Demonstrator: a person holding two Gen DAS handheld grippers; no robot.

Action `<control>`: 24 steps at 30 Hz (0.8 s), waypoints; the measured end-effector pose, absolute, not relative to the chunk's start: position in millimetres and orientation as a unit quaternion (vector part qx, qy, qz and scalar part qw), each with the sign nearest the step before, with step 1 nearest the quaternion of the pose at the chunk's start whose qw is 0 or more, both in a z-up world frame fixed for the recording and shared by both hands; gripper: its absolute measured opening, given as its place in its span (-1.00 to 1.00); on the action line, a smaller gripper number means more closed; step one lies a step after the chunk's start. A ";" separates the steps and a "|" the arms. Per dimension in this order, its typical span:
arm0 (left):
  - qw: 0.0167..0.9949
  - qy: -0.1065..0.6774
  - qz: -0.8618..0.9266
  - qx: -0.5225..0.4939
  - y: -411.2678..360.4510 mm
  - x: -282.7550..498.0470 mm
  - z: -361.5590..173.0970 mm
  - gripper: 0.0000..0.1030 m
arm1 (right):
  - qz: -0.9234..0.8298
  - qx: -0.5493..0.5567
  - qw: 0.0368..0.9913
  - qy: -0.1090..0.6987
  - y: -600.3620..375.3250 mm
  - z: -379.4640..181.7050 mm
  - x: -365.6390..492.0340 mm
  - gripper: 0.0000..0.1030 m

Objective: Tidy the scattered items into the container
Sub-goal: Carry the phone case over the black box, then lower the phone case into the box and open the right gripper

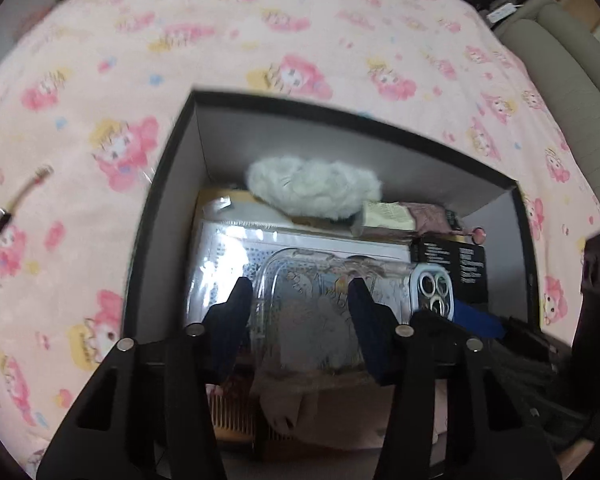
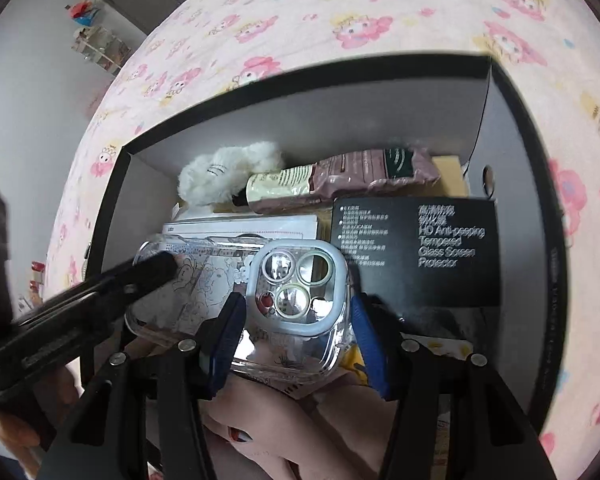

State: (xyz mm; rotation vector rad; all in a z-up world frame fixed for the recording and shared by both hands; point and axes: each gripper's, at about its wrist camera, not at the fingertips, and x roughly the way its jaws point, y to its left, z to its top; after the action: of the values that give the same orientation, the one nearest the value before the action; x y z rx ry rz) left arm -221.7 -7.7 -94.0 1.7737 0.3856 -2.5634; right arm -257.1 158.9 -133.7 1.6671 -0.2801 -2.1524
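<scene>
Phone case [image 2: 260, 292], clear hard plastic with a raised camera bump, sits low in the black box [image 2: 300, 76], centre of both views, across a plastic-wrapped sheet. It looks light, stiff and slick, so the narrow side edges are likely the safest hold. The right gripper [image 2: 296, 316] clamps its camera end with blue pads on both edges. The left gripper [image 1: 300, 304] straddles the other end; contact cannot be told. A fluffy white toy [image 1: 314, 188] lies at the box's upper wall, and a watch [image 1: 16, 216] waits on the pink bedsheet [image 1: 300, 40].
</scene>
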 end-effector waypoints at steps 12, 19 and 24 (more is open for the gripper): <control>0.000 0.096 -0.819 0.566 11.5 -208.1 -92.9 -0.20 | -0.800 0.569 0.179 -0.066 175.7 -116.3 -248.9 -0.04; -0.054 0.102 -0.807 0.579 19.8 -206.6 -92.2 -0.20 | -0.785 0.588 0.184 -0.063 163.2 -124.7 -252.6 -0.04; -0.056 0.095 -0.783 0.612 17.5 -213.3 -112.4 -0.23 | -0.758 0.598 0.227 -0.126 168.5 -125.7 -253.9 -0.13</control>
State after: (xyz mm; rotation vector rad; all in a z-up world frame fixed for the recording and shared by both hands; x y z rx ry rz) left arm -213.3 17.5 -112.4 1.9958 0.3106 -2.5510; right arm -253.9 168.5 -125.7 1.6480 -0.3484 -2.0900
